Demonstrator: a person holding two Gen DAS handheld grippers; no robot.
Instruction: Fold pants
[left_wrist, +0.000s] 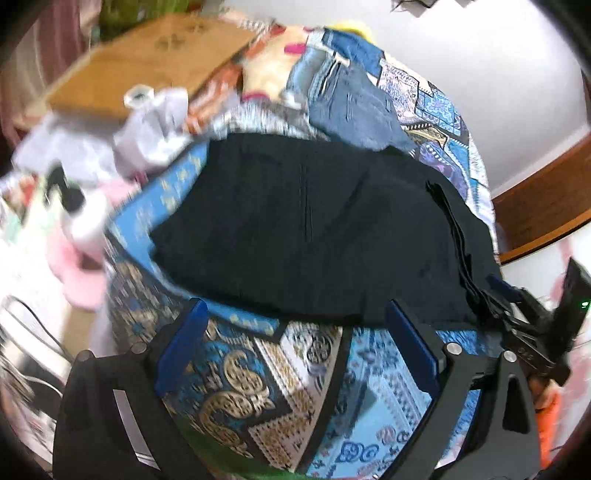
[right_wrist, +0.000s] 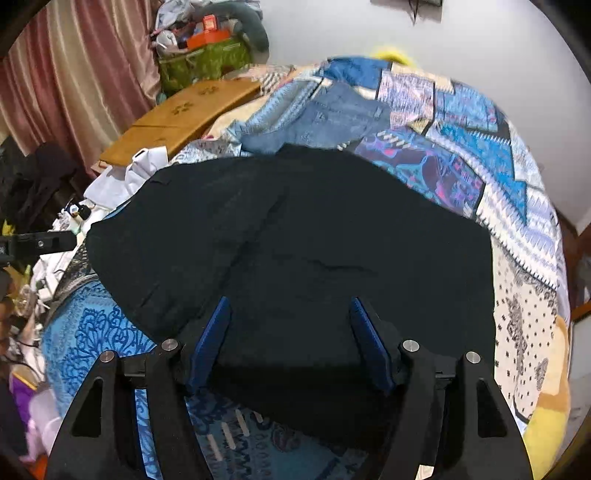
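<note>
The black pants (left_wrist: 314, 229) lie folded into a broad dark slab on a blue patterned bedspread (left_wrist: 240, 376), filling the middle of both views. In the left wrist view their stacked edges run down the right side of the slab toward the lower right of the frame.

The left gripper (left_wrist: 295, 325) sits at the bottom of its frame with its jaws spread wide and nothing between them. Its blue pads (left_wrist: 184, 343) frame the near hem of the pants and the bedspread below; the pads are just at the cloth's edge, and whether they touch it is hard to tell through the blur.

The right gripper (right_wrist: 290, 321) is also wide open, holding nothing. In its own view it stands over the near part of the pants (right_wrist: 295, 251), with black cloth filling the gap between the pads. In the left wrist view it shows at the lower right edge (left_wrist: 517, 314), right by the stacked corner of the pants.

Blue jeans (right_wrist: 325, 118) lie beyond the pants, toward the top of the frame, their near edge meeting the black cloth. A wooden board (right_wrist: 177, 118) rests at upper left, with a heap of white cloth (right_wrist: 129, 177) below it and a green bag (right_wrist: 207, 62) above it by the curtain (right_wrist: 74, 74).
</note>
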